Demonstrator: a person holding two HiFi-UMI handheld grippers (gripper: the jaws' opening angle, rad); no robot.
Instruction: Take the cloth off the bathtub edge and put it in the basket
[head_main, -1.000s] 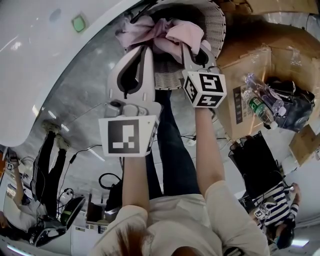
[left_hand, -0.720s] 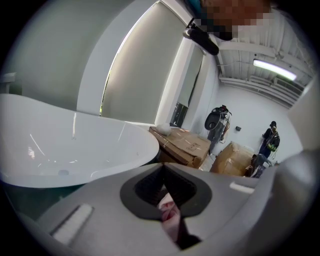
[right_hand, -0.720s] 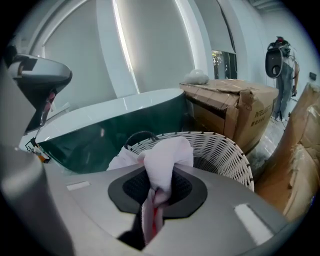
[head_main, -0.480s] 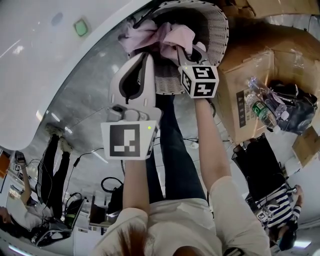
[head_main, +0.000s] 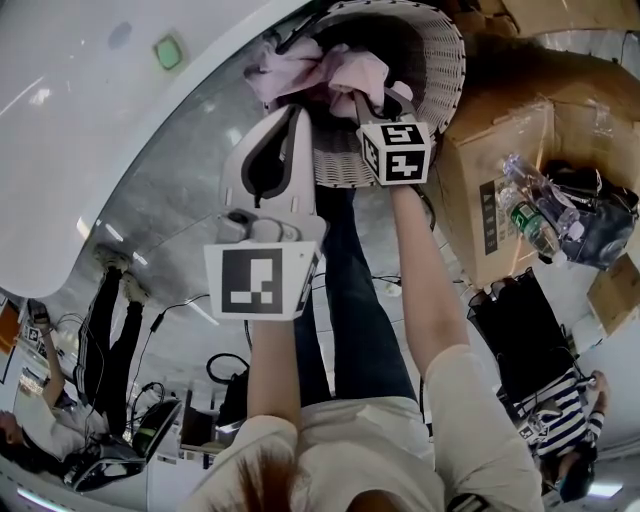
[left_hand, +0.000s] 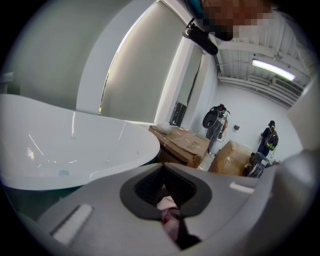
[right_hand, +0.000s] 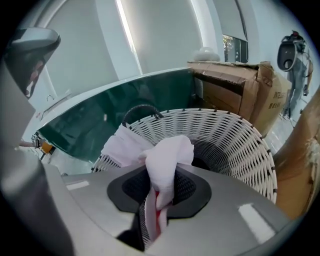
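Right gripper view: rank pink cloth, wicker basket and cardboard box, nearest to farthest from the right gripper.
1. pink cloth: clamped between the jaws of the right gripper, centre of view.
2. white wicker basket: just beyond the jaws, opening ahead and to the right.
3. cardboard box: behind the basket, upper right.
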